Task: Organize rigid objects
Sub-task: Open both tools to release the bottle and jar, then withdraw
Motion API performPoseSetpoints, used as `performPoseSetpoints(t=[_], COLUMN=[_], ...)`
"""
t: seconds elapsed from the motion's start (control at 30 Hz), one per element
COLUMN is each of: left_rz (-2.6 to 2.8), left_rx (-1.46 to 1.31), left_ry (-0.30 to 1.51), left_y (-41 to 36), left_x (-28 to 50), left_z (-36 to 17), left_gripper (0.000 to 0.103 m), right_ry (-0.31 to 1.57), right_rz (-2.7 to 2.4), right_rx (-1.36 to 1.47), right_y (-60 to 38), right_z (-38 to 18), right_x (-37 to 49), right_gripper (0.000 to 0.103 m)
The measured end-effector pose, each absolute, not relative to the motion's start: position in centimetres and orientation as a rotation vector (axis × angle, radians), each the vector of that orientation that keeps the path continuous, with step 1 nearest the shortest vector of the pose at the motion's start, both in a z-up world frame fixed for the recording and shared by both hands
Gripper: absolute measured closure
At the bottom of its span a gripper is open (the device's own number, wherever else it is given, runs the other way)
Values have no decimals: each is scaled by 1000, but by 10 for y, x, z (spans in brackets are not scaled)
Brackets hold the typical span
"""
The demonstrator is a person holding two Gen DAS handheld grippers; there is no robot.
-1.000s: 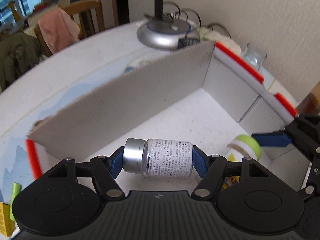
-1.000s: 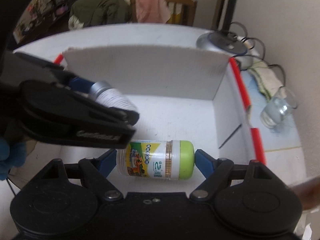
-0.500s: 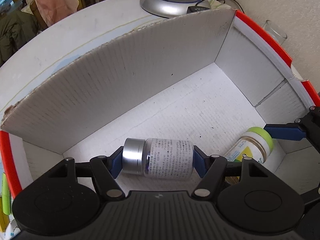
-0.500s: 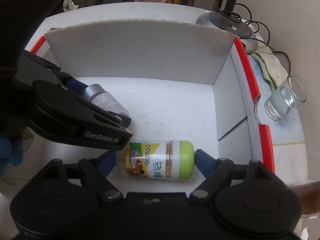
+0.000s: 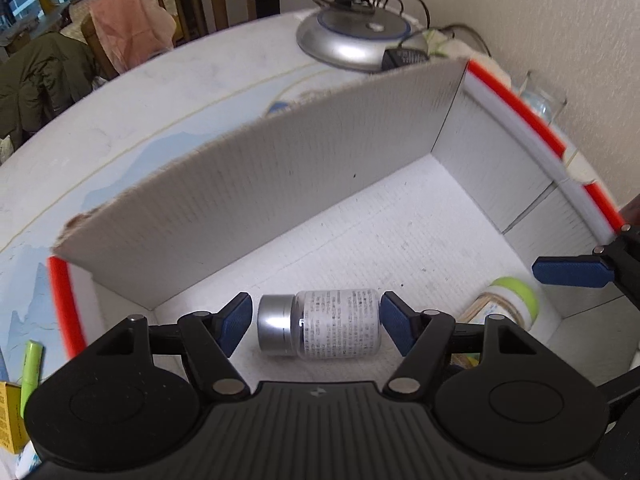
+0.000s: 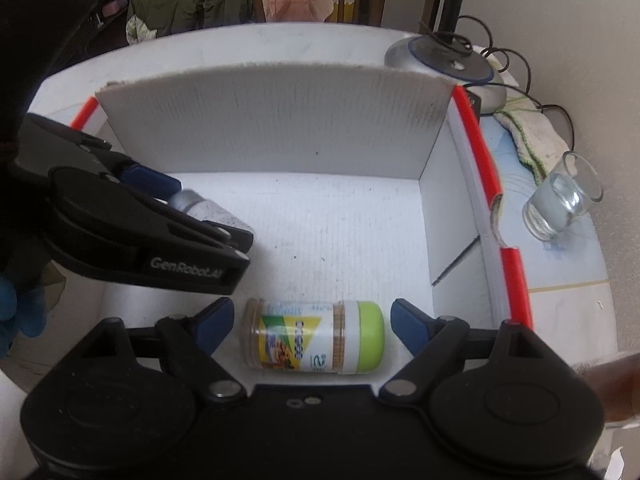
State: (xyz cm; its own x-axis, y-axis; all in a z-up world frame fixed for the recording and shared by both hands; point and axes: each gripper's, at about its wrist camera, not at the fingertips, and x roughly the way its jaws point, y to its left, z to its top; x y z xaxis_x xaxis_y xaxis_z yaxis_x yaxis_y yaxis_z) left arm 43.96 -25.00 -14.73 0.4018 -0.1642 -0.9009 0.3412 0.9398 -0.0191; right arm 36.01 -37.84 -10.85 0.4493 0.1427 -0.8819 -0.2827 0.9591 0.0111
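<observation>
- Hovering over the white box (image 5: 400, 240) on the counter (image 5: 140, 112), both tools point steeply down into it.
- Left hand-held gripper (image 5: 316, 320): jaws stand apart with a sliver of daylight at each end of the silver-capped bottle (image 5: 320, 328), which lies on its side on the box floor, released, not pinched.
- Right hand-held gripper (image 6: 308, 324): jaws have just been widening; the green-lidded jar (image 6: 316, 336) lies sideways between them, gaps showing at lid and base.
- Handling call: both look like light, stiff plastic with slick round walls, so they'll likely roll.
- Best hold: end to end, cap against one pad, base against the other.
- Nearby glass (image 6: 560, 204) sits outside the box, fragile-looking; keep clear.
</observation>
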Motion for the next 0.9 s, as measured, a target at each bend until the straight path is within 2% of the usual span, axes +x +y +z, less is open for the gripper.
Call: performPoseSetpoints(t=[0.27,0.37,0.9], left_rz=[-318,-311,-308], left_rx=[139,124,69], left_ry=[1033,992,794], left_y=[-236,-228,-169], left_x=[416,404,318], left_z=[-117,-103,-43], left_gripper=[33,29,29], right_ry=[1018,985,829], right_rz=[276,278,293], right_rx=[-122,-108,-39], right_y=[-381,-383,-363], right_z=[-88,-78,-29], right_x=[340,330,267], right_gripper=[15,15,11])
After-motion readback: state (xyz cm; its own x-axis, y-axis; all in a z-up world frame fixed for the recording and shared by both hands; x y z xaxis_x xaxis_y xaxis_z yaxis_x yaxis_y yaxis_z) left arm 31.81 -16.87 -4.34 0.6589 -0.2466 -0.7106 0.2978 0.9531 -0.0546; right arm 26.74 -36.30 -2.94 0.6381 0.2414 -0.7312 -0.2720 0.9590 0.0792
